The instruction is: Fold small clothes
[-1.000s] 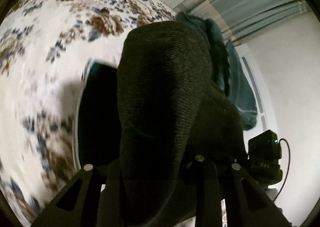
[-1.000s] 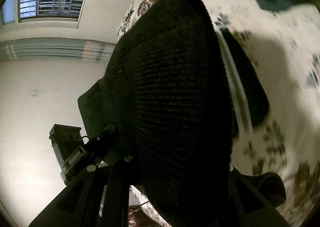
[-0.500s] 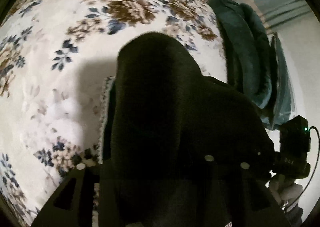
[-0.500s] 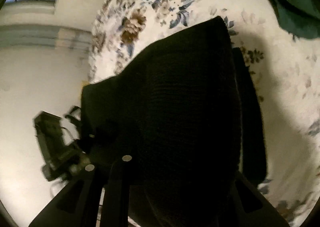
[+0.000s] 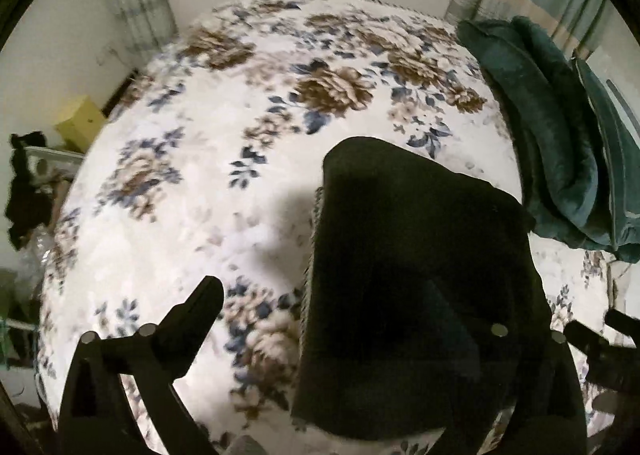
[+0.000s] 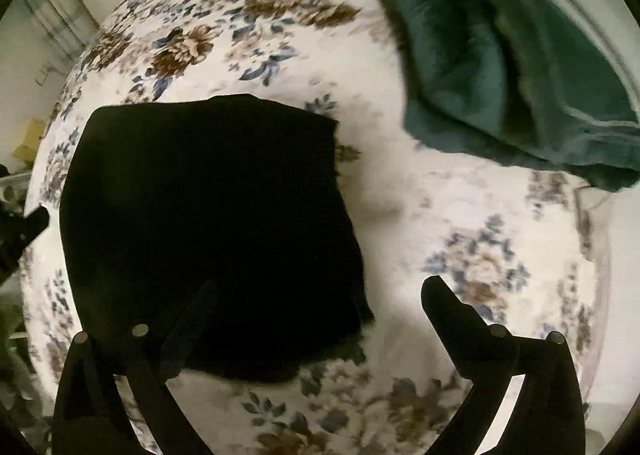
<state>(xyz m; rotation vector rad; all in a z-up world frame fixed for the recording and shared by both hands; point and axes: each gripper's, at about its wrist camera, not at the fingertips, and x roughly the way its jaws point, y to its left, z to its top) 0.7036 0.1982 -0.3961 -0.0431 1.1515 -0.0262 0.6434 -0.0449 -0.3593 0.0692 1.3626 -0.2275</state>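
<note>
L gripper (image 5: 332, 319) now spread wide, no longer pinching | R gripper (image 6: 316, 319) likewise wide, holding nothing | black garment (image 6: 208, 231) now lying folded on floral bedspread (image 5: 224, 159), having been dropped frm mid-air | fold looking done, nxt likely smoothing

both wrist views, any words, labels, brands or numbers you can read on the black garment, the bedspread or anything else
None can be read.
black garment: plain dark knit, no tag or print showing.
floral bedspread: flower pattern only, no lettering.
green blanket: no label visible.
yellow box: too small and blurred to tell whether it carries text.
left gripper and right gripper: no markings visible on them.
</note>
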